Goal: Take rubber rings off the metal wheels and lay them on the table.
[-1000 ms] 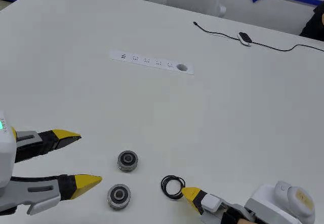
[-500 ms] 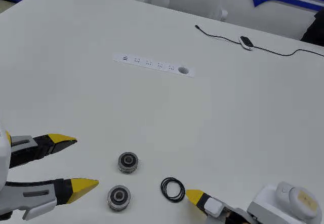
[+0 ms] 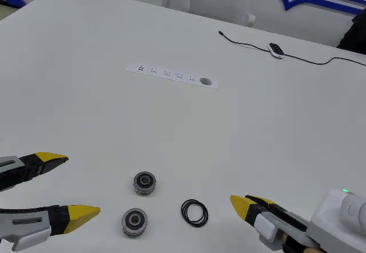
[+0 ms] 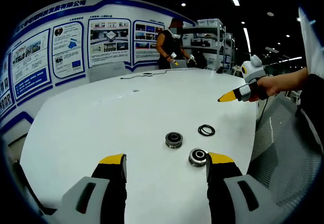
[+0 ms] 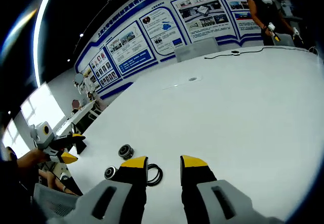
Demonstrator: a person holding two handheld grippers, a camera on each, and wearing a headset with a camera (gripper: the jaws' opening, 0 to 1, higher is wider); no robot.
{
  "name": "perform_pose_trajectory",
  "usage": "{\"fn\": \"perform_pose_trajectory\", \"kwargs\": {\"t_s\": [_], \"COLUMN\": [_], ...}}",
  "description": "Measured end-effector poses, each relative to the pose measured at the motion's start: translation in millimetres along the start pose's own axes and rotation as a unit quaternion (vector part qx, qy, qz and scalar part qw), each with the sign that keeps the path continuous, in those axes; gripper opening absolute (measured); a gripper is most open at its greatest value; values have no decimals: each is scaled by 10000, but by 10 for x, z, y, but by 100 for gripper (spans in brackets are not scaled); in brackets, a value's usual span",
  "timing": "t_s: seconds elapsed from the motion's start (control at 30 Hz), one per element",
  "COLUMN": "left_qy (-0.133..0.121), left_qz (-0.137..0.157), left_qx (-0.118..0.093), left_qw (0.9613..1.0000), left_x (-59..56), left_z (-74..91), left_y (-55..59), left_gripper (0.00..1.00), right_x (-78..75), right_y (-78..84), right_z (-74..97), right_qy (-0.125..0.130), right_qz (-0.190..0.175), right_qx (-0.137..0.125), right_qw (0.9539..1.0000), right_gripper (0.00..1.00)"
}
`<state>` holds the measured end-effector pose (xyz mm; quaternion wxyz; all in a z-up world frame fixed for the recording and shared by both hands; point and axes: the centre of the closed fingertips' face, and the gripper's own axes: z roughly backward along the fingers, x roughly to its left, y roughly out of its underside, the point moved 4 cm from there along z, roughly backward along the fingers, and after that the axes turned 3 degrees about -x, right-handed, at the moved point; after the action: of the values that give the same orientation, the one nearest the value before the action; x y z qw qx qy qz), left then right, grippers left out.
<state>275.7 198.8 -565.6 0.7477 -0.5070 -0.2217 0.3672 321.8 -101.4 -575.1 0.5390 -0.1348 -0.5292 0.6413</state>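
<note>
**Work surface.** A broad white table (image 3: 269, 133). Two small round metal wheels with dark hubs lie flat near the person's edge, close together but not touching: the farther metal wheel (image 3: 144, 182) and the nearer metal wheel (image 3: 134, 221). Just to their right the thin black rubber rings (image 3: 195, 212) lie flat on the table, touching neither wheel. The outline reads as two loops overlapped, though the count is not certain.

**Left gripper** (image 3: 84, 185). The yellow-tipped jaws stand wide apart and hold nothing. It hovers to the left of the wheels, and in its own view both wheels lie ahead, between the jaw lines.

**Right gripper** (image 3: 240, 199). Its own view shows the jaws apart by a narrower gap and empty. It sits to the right of the rings and clear of them.

**Other items.** A long white power strip (image 3: 171, 74) lies mid-table. A black cable with a small dark device (image 3: 276, 49) lies toward the far edge. Neither is involved in the work.

**Assessment.** Rings lie loose on the table beside two wheels, so the removal appears largely or wholly done. The wheels are too small in the pictures to tell whether either one carries a further ring on its rim. If one does, that ring has yet to be pulled off and laid down. If not, nothing is left to do.
</note>
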Motion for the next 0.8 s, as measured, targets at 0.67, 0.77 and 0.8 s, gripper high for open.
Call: {"fn": "perform_pose_trajectory", "kwargs": {"t_s": [0.67, 0.77, 0.8], "left_qy": [-525, -525, -529], "left_qz": [672, 701, 698], "left_qx": [-269, -270, -273], "left_qw": [9960, 9958, 9958], "left_x": [-165, -196, -201], "left_z": [25, 23, 26], "left_y": [222, 238, 236], "left_gripper": [74, 76, 76], "right_x": [-184, -94, -78], "right_y": [181, 140, 129], "right_z": [216, 199, 192], "right_qy": [17, -134, -142], "right_qz": [1366, 1547, 1642], "right_qx": [424, 310, 309], "right_qw": [9897, 9874, 9858], "right_gripper": [45, 48, 48]}}
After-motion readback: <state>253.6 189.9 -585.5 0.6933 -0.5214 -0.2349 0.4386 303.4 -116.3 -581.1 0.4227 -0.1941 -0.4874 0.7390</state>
